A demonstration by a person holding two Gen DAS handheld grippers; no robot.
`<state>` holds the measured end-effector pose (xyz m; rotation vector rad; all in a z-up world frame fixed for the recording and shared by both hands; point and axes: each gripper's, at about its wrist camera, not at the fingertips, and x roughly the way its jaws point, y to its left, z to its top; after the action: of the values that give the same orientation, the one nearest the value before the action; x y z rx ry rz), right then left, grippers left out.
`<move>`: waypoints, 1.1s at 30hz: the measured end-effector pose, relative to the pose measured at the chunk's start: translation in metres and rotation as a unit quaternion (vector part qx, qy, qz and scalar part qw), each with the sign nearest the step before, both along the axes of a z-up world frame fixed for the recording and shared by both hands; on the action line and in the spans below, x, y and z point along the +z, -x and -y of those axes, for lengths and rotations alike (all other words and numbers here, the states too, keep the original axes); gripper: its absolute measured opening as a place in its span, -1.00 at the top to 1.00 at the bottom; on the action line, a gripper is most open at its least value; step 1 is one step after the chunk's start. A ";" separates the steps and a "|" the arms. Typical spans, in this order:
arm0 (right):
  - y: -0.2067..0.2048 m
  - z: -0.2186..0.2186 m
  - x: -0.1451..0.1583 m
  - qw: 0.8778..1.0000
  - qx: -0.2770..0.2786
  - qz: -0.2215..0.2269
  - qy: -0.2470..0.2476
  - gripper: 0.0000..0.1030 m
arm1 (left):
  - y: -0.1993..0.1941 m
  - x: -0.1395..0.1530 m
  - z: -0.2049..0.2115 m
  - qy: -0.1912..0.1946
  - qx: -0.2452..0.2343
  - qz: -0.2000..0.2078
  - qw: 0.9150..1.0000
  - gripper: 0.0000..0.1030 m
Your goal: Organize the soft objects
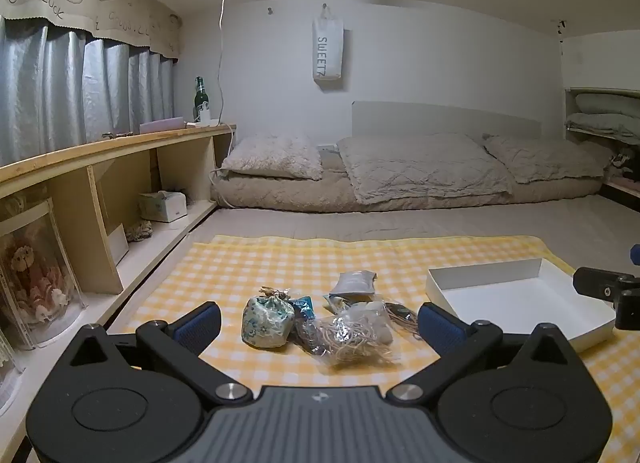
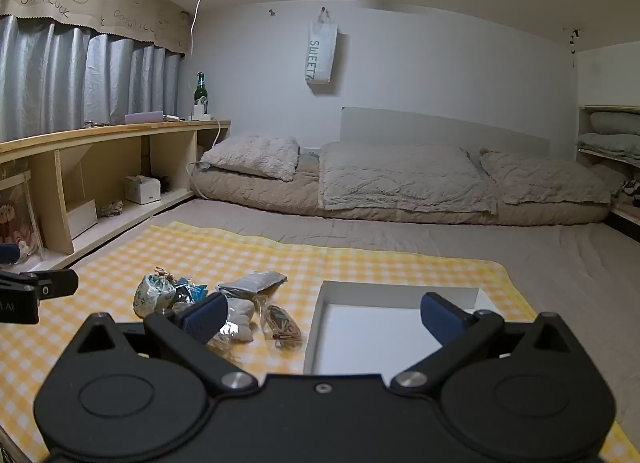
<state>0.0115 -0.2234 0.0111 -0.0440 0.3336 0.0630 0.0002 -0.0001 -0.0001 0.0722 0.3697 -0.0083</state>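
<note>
A small pile of soft items lies on the yellow checked cloth (image 1: 240,263): a floral drawstring pouch (image 1: 267,321), a clear bag of twine (image 1: 352,337), a grey pouch (image 1: 354,283), a blue packet (image 1: 302,307) and a bag of brown cord (image 1: 400,315). My left gripper (image 1: 318,323) is open and empty, its fingers either side of the pile, just short of it. A white open box (image 1: 520,299) lies to the right. In the right wrist view the pouch (image 2: 154,295), grey pouch (image 2: 252,283), cord bag (image 2: 282,327) and box (image 2: 372,339) show. My right gripper (image 2: 324,317) is open and empty above the box's left part.
A wooden shelf unit (image 1: 120,167) with a tissue box (image 1: 164,207) and a framed toy runs along the left. Folded bedding and pillows (image 1: 400,171) lie at the back wall. A green bottle (image 1: 200,99) stands on the shelf top. The cloth (image 2: 360,263) lies on a grey mattress.
</note>
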 end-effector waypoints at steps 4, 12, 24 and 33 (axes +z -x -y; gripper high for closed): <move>0.000 0.000 0.000 1.000 0.001 -0.001 -0.002 -1.00 | 0.000 0.000 0.000 -0.001 -0.002 0.000 1.000 -1.00; 0.001 0.002 0.000 1.000 -0.001 0.000 -0.003 -1.00 | 0.000 0.000 0.001 -0.002 -0.001 0.000 1.000 -1.00; 0.000 0.000 -0.001 1.000 0.000 0.001 -0.003 -1.00 | 0.001 -0.004 -0.001 0.002 -0.001 -0.004 1.000 -1.00; 0.000 0.000 -0.001 1.000 0.000 0.000 -0.002 -1.00 | 0.001 -0.004 -0.001 0.002 -0.001 -0.004 1.000 -1.00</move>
<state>0.0114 -0.2229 0.0098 -0.0396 0.3325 0.0644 -0.0006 0.0009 -0.0041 0.0680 0.3774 -0.0117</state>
